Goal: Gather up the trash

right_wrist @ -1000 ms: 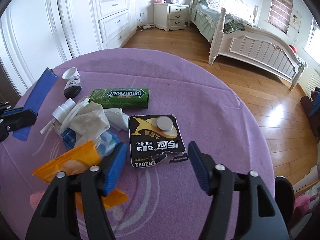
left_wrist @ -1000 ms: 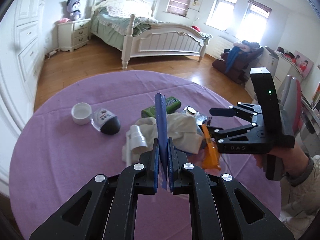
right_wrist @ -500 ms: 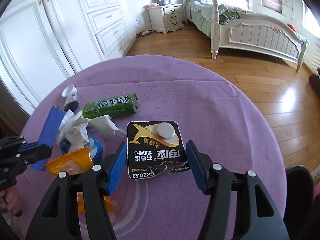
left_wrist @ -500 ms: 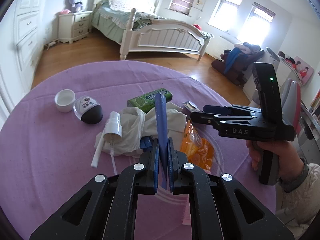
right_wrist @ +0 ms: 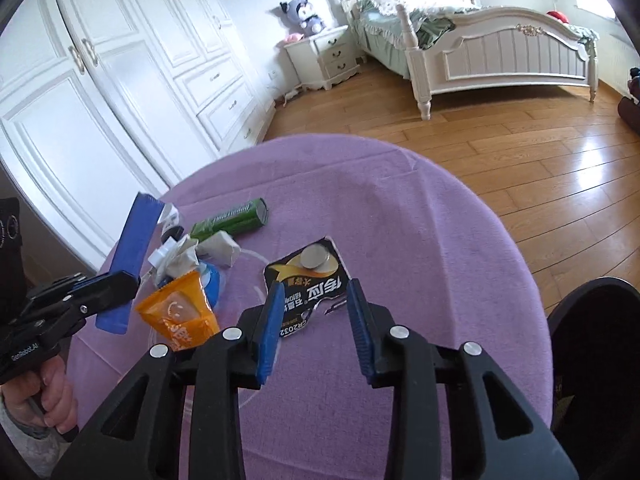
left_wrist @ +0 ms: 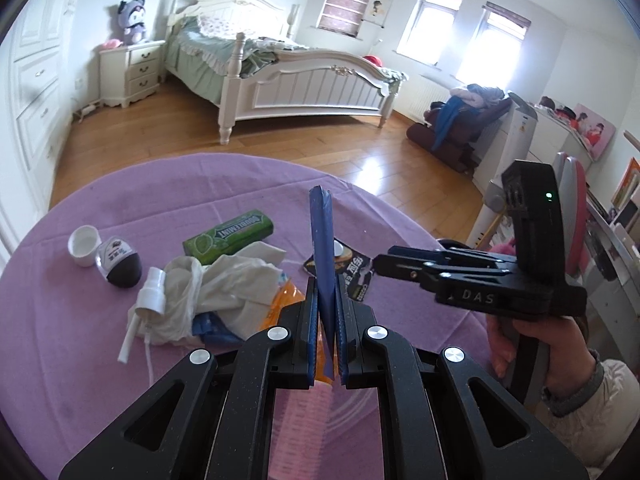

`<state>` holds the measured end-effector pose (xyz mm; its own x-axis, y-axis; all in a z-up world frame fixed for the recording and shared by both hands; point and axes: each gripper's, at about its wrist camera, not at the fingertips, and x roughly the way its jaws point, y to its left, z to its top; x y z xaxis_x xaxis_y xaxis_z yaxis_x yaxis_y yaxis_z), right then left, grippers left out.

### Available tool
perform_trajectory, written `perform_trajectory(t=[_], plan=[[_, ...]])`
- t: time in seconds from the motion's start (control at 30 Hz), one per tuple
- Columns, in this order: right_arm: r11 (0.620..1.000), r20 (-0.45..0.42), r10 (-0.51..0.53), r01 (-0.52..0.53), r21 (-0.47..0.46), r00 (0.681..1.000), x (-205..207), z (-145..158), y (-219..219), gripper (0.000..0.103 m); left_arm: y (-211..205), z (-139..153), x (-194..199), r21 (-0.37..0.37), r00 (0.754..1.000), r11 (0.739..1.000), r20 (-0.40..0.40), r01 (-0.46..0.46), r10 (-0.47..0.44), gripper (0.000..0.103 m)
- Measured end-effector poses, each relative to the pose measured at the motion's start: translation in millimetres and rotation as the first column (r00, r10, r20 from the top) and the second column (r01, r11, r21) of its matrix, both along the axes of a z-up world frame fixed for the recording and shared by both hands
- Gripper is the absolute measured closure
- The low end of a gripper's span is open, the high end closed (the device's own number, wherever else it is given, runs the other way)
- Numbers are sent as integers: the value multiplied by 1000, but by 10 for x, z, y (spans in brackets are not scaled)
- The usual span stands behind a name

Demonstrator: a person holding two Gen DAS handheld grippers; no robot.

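My left gripper [left_wrist: 325, 292] is shut on a flat blue wrapper [left_wrist: 322, 232] that stands up between its pads; that wrapper [right_wrist: 134, 248] also shows at the left of the right wrist view. A black coin-battery card [right_wrist: 308, 280] lies flat on the purple tablecloth [right_wrist: 360, 200]. My right gripper [right_wrist: 314, 292] straddles the card's near end. Its jaws are closing, one pad beside each edge, and no squeeze shows. Left of the card lie an orange sachet [right_wrist: 180, 312], crumpled white tissue [left_wrist: 224, 284] and a green gum pack [left_wrist: 228, 236].
A white spray pump [left_wrist: 150, 292], a small dark bottle [left_wrist: 118, 264] and a white cap [left_wrist: 84, 240] lie at the table's left. A dark round object [right_wrist: 592, 360] sits past the table's right edge. Wood floor, a bed [left_wrist: 304, 76] and wardrobes [right_wrist: 100, 100] surround the table.
The right jaws have narrowed and come forward to either side of the battery card, and the gripper has rolled level. The left gripper carried the blue wrapper to the right, nearer the right gripper.
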<state>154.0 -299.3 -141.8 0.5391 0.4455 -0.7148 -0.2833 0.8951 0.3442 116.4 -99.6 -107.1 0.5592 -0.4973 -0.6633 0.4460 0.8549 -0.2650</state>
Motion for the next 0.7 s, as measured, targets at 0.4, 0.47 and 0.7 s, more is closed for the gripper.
perform_trajectory(t=[0.4,0.47,0.7], plan=[[941,11,148,-138,-309,989,110,-44,318,64,117,-15,-115,27,999,999,-15,-37,38,94],[957,6,112,-106,-269,994,81,-56,178,79,116,-20,-113,24,999,999,-18,-37,38,94],[989,-37,90,-93,-114,995,-61,-75,-101,64,9,-54,-57,25,1000,1000,-26,-12,12,94]])
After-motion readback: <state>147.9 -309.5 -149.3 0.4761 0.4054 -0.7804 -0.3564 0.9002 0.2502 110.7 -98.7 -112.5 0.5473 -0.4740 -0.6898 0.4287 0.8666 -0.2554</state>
